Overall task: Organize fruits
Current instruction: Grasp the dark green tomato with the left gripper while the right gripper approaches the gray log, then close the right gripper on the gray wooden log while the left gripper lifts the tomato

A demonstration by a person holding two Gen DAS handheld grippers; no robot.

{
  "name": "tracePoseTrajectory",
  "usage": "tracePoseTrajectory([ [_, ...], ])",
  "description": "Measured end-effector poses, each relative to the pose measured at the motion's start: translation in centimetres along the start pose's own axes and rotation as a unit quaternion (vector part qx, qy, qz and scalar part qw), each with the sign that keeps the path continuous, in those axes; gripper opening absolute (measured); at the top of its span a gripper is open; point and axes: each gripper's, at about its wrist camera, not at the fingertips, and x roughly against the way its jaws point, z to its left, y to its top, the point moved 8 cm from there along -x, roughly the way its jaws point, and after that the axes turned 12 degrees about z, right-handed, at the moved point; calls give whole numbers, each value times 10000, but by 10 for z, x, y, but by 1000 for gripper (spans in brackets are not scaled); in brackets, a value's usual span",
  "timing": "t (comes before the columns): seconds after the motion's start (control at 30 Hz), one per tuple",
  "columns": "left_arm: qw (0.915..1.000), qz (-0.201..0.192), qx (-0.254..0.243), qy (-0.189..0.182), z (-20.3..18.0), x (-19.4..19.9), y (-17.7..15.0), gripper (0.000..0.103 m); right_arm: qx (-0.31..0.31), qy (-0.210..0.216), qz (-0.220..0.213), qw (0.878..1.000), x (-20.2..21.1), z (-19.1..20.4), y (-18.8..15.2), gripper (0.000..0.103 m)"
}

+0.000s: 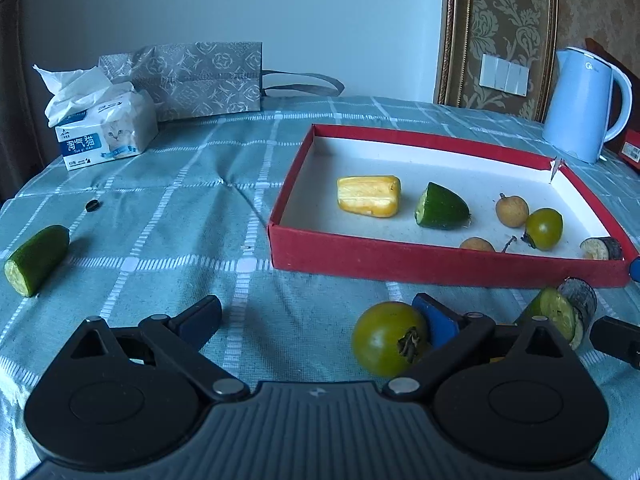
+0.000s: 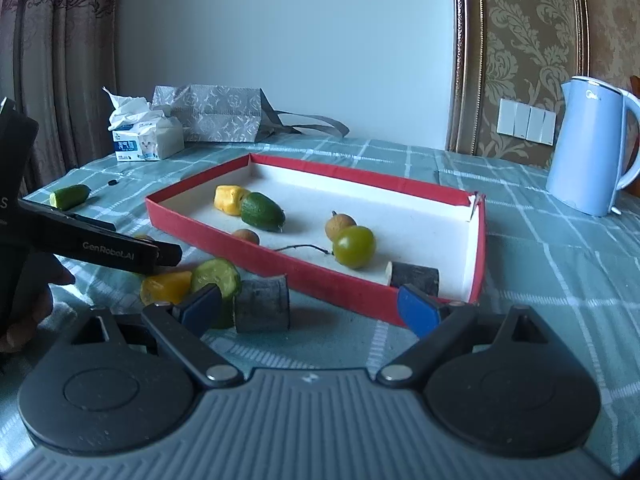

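Cucumber half lies alone toward the desk's left edge. Left tool gapes wide, a green tomato loose against its right finger. Right tool stands open before an eggplant chunk. Red box mid-desk holds more fruit pieces.

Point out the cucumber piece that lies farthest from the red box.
The cucumber piece alone at the table's left edge, near the tissue pack; one other lies inside the red box, another beside its front wall.
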Motion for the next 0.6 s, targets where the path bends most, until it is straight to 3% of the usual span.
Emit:
tracePoseTrajectory([
  [0.07, 10000, 0, -1, -7, 0, 0, 0, 101, -6, -32, 50, 10000, -3, 0, 0, 94],
  [0.17, 9999, -66, -133, -65, -5, 3, 0, 91, 9, -39, 90, 10000, -4, 0, -1, 94],
  [0.33, 9981, -129, -558, -222, -22, 7, -3, 58, 36, 19, 134, 9999, -6, 2, -2, 93],
  [0.53, 9975, -178, -637, -255, -25, 10, -4, 36, -11, 188, 253, 9995, -11, 3, -2, 81],
  [0.6, 9974, -191, -655, -232, -25, 10, -3, 33, -18, 213, 233, 9995, -12, 4, -1, 79],
])
